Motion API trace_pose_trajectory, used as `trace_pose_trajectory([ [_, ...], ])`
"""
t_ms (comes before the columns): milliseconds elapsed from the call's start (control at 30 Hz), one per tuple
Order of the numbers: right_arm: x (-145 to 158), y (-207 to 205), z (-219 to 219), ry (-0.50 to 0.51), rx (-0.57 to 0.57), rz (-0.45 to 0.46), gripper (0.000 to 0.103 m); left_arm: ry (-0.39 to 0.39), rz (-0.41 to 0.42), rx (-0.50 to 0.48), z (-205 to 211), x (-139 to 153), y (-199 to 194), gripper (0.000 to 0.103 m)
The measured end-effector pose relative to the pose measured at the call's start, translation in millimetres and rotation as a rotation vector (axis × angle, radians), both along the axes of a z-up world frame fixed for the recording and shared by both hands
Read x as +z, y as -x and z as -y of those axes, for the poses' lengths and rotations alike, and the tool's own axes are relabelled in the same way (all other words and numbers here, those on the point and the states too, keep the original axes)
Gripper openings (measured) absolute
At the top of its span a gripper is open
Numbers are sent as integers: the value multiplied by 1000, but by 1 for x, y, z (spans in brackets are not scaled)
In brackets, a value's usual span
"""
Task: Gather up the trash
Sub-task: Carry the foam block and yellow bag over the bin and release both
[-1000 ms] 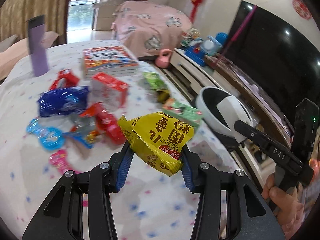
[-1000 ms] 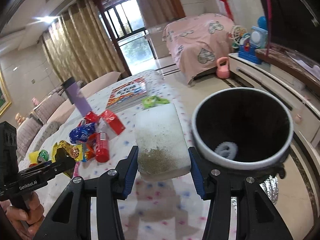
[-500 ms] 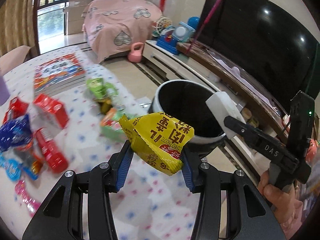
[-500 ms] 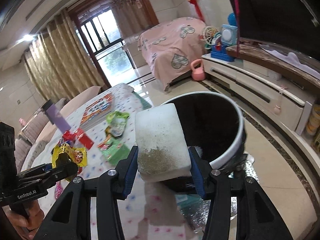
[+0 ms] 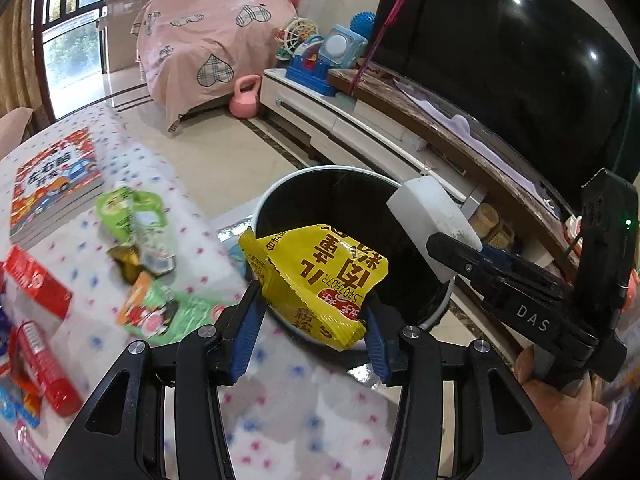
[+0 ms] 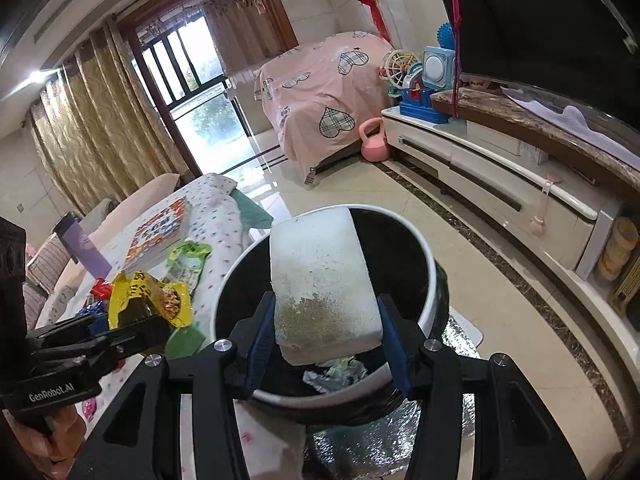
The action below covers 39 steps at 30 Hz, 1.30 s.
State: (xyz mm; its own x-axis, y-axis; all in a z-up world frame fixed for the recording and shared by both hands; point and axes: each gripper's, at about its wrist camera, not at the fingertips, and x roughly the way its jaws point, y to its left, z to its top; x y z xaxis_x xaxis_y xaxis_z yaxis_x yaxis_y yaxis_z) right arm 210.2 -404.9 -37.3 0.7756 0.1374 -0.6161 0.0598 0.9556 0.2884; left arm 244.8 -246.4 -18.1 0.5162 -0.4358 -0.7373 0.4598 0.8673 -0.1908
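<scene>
Crumpled trash (image 6: 334,372) inside the bin (image 6: 424,312) shows only past the right tool (image 6: 326,344), clamped on sponge (image 6: 320,276).

Left wrist view: the bin (image 5: 280,196) stands at frame centre, just right of the table (image 5: 280,420), with the wrapper (image 5: 320,276) before it at lower centre. The sponge (image 5: 432,216) is over the bin's right rim; the book (image 5: 52,184) lies on the table at far left, and more wrappers (image 5: 140,224) lie between book and bin.

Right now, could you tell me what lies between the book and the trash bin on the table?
In the left wrist view, between the book and the trash bin lies a torn green wrapper on the dotted tablecloth, with another green packet nearer.
</scene>
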Motion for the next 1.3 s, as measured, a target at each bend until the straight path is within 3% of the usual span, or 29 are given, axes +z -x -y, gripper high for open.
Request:
trace_pose_trajectory([
  [333,-5,-19,13,11,1,-37,53,-19,-28,-10,23,-13,-22,47],
  [400,-6,-22,15,13,0,-41,53,-30,-30,-14,26,-16,-25,50],
  [500,-8,-26,17,7,9,-50,56,-33,-36,-14,27,-17,-26,71],
  [533,-9,-27,18,2,10,-54,63,-35,-33,-9,27,-17,-26,78],
  [633,-9,-28,21,-3,-1,-55,75,-23,-23,-4,22,-14,-22,79],
  [767,-6,-22,24,-23,-13,-42,79,-5,-16,18,9,-10,-12,79],
  [933,-1,-8,15,-52,-12,-13,96,13,1,63,-20,-7,8,80],
  [1300,0,21,-44,-88,67,24,100,37,5,198,-105,-9,52,82],
])
